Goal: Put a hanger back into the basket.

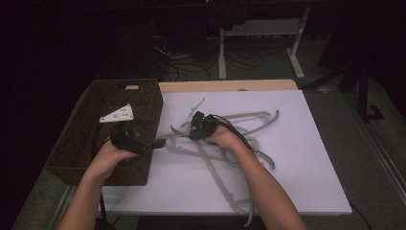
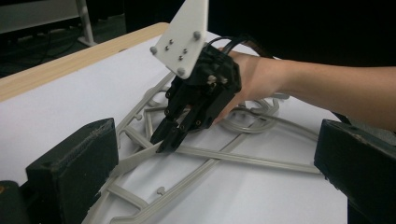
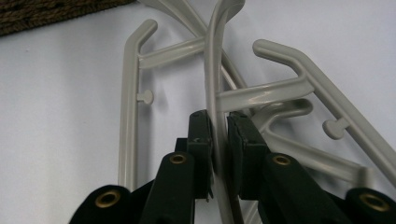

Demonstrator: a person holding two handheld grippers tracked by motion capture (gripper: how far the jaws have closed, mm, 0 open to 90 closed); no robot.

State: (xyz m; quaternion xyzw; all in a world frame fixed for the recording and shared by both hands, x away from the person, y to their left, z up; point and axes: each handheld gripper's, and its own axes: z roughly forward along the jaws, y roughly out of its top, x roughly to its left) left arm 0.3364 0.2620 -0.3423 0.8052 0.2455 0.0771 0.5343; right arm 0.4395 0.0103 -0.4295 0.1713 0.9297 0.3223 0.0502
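Between the right gripper's [image 3: 219,135] closed jaws runs a hanger's [image 3: 212,70] arm.

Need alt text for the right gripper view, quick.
The right gripper has its two black jaws closed on the thin curved arm of a grey plastic hanger. More grey hangers lie crossed on the white table; a brown basket's edge sits top left.

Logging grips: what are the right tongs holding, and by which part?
The right tongs pinch a grey plastic hanger by its thin curved arm, near the end.
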